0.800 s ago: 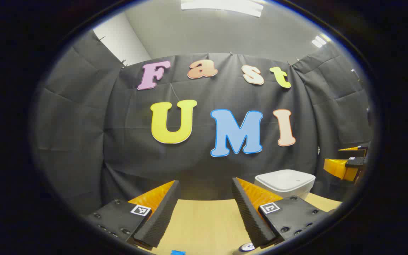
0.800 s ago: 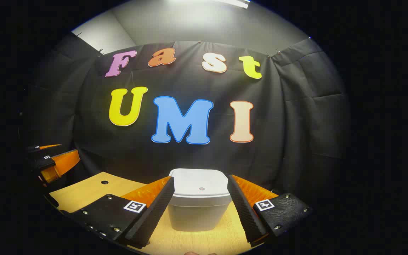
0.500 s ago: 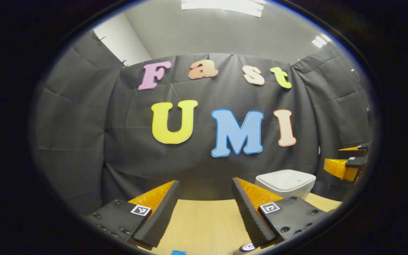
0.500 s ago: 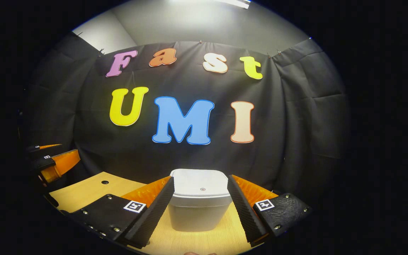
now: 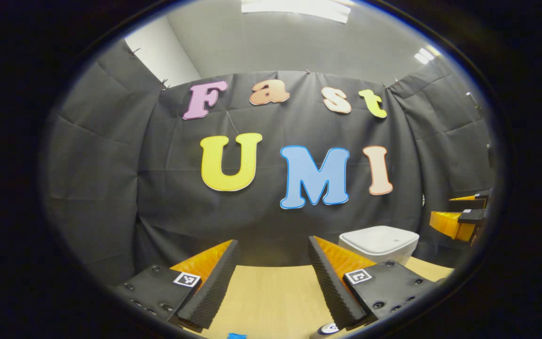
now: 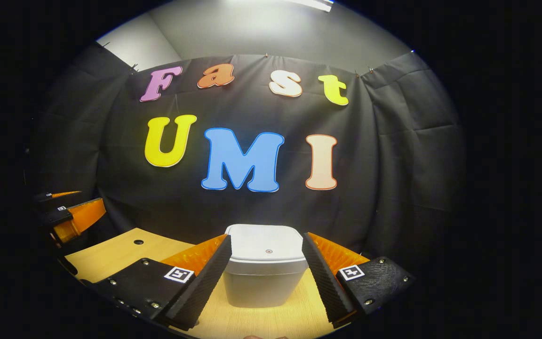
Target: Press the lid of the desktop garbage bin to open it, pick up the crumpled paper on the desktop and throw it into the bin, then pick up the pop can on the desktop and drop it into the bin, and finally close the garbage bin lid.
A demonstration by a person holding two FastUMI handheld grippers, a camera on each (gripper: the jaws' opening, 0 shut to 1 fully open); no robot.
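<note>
Right gripper view: my right gripper (image 6: 266, 273) held apart, empty, fingers framing white plastic desktop bin (image 6: 264, 282) straight ahead, not touching. Flat white lid (image 6: 266, 247) shut. Nothing shifted over last moment; press not started. Left gripper (image 5: 271, 282) also apart, empty, over bare light wooden desktop (image 5: 271, 296); bin off to its right. Open room above lid; black cloth wall (image 6: 393, 188) close behind bin. Paper, can: cannot tell where.

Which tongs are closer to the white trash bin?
Right. The right tongs point straight at the white bin, which sits framed between their open fingers. The left tongs are off to the side, with the bin ahead to their right.
</note>
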